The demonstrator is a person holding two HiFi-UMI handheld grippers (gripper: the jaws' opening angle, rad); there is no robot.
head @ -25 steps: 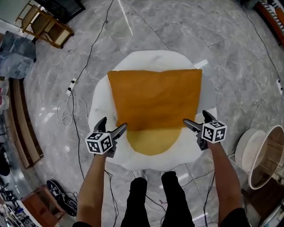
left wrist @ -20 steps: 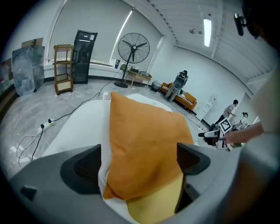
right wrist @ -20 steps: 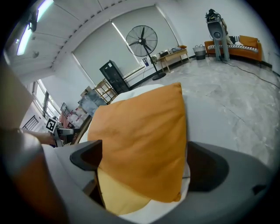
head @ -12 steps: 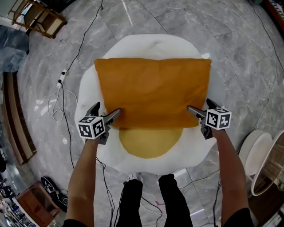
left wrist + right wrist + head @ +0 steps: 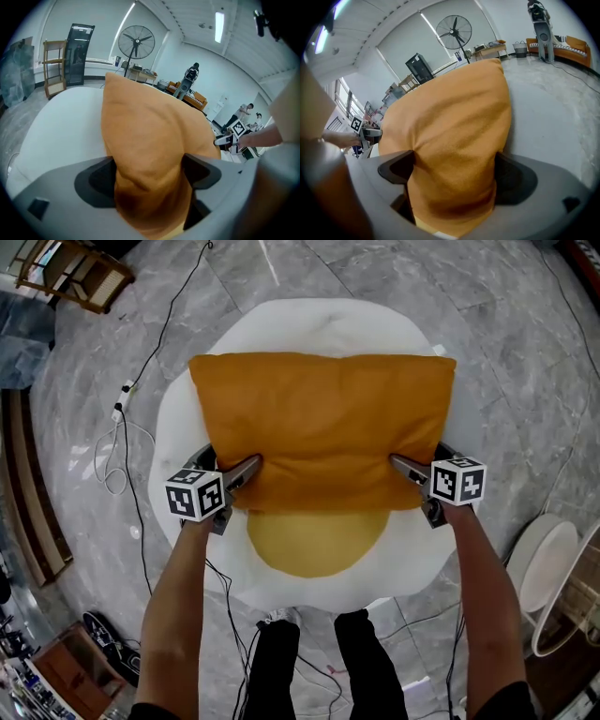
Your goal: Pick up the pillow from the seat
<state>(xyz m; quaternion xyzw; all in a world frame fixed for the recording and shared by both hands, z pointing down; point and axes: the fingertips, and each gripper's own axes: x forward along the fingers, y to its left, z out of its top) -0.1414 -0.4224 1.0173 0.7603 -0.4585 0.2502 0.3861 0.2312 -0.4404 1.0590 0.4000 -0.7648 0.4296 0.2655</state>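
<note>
An orange pillow (image 5: 323,423) lies flat on a white egg-shaped seat (image 5: 328,324) with a yellow round patch (image 5: 314,540) in front. My left gripper (image 5: 230,461) is at the pillow's near left corner, my right gripper (image 5: 419,456) at its near right corner. In the left gripper view the pillow (image 5: 145,140) bulges between the jaws of the left gripper (image 5: 147,173), its fabric creased against both pads. In the right gripper view the pillow (image 5: 450,131) likewise fills the right gripper (image 5: 454,173). Both pairs of jaws are closing on the fabric.
Grey marble floor surrounds the seat. Cables (image 5: 122,446) trail at the left, a wooden chair (image 5: 75,273) stands at the far left, and a round white object (image 5: 544,559) sits at the right. My legs (image 5: 319,662) stand just before the seat. A fan (image 5: 136,42) stands far behind.
Both grippers have moved forward from beside the pillow's near edge onto its two near corners, and the fabric now sits between their jaws.
</note>
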